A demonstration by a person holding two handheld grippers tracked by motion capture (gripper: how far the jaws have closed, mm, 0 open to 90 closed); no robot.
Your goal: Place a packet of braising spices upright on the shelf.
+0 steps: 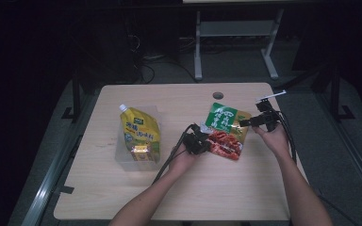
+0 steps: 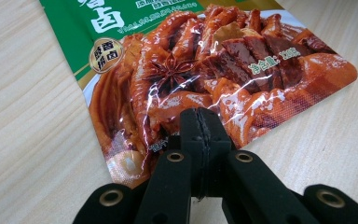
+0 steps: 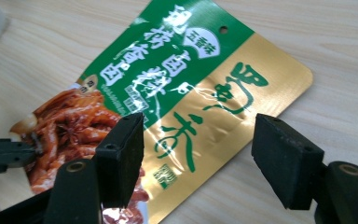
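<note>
A flat food pouch (image 1: 226, 129), green and gold at its far end and printed with red braised meat at its near end, lies on the wooden table (image 1: 169, 188). My left gripper (image 1: 199, 141) is shut; in the left gripper view its joined tips (image 2: 199, 122) sit over the red part of the pouch (image 2: 191, 70) near its edge, with nothing visibly between the jaws. My right gripper (image 1: 246, 123) is open at the pouch's far right side. In the right gripper view its jaws (image 3: 198, 158) stand wide on either side of the gold strip of the pouch (image 3: 186, 93), above it and not touching.
A yellow spouted drink pouch (image 1: 140, 134) stands in a clear plastic box (image 1: 122, 157) on the left of the table. A round cable hole (image 1: 218, 95) sits near the far edge. Black cables trail from both grippers. Metal frame legs (image 1: 198, 47) stand beyond the table.
</note>
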